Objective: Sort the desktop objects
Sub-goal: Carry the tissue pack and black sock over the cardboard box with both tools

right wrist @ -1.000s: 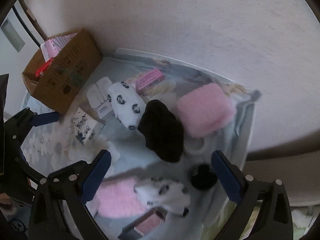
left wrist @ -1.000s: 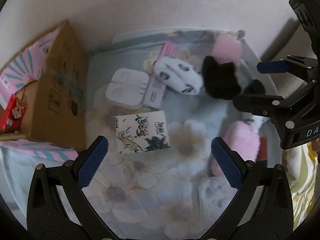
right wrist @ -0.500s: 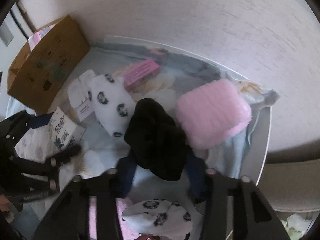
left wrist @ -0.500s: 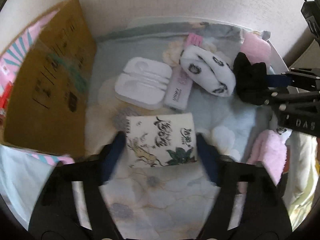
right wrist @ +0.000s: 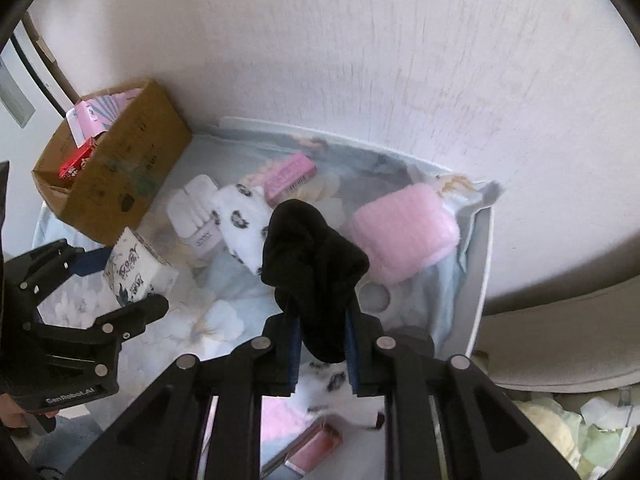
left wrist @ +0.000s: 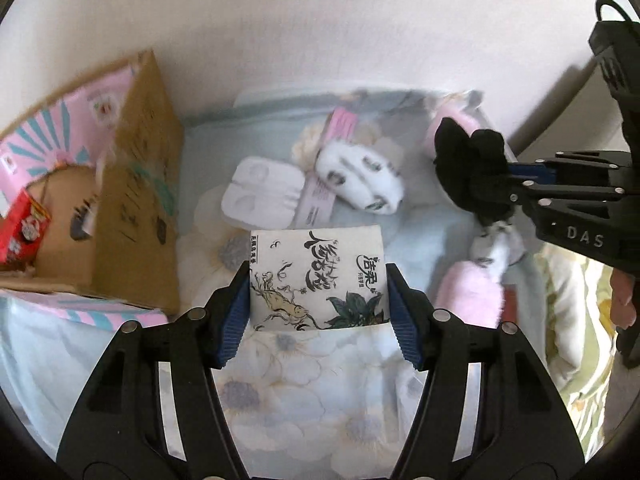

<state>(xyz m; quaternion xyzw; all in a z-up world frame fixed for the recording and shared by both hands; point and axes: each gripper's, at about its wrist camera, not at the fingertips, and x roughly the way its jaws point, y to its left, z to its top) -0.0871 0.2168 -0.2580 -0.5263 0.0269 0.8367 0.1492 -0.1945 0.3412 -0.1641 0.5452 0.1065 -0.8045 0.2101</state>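
My left gripper [left wrist: 318, 314] is shut on a white tissue pack [left wrist: 318, 276] with black ink drawings, lifted a little above the floral cloth; it also shows in the right wrist view [right wrist: 136, 270]. My right gripper [right wrist: 320, 344] is shut on a black sock [right wrist: 316, 272] and holds it up off the table; the sock also shows in the left wrist view [left wrist: 470, 168]. A white spotted sock [left wrist: 360, 178], a pink fluffy sock [right wrist: 404, 234] and a pink box [right wrist: 290, 174] lie behind.
An open cardboard box [left wrist: 132, 184] with pink and red packets stands at the left. A white plastic tray [left wrist: 260, 196] lies beside the lilac box [left wrist: 316, 204]. Another pink sock [left wrist: 468, 296], a spotted sock [right wrist: 324, 388] and a pink tube [right wrist: 312, 446] lie near the right edge.
Both grippers moved forward and closed: the left on the tissue pack, the right on the black sock. Both things now hang off the cloth.
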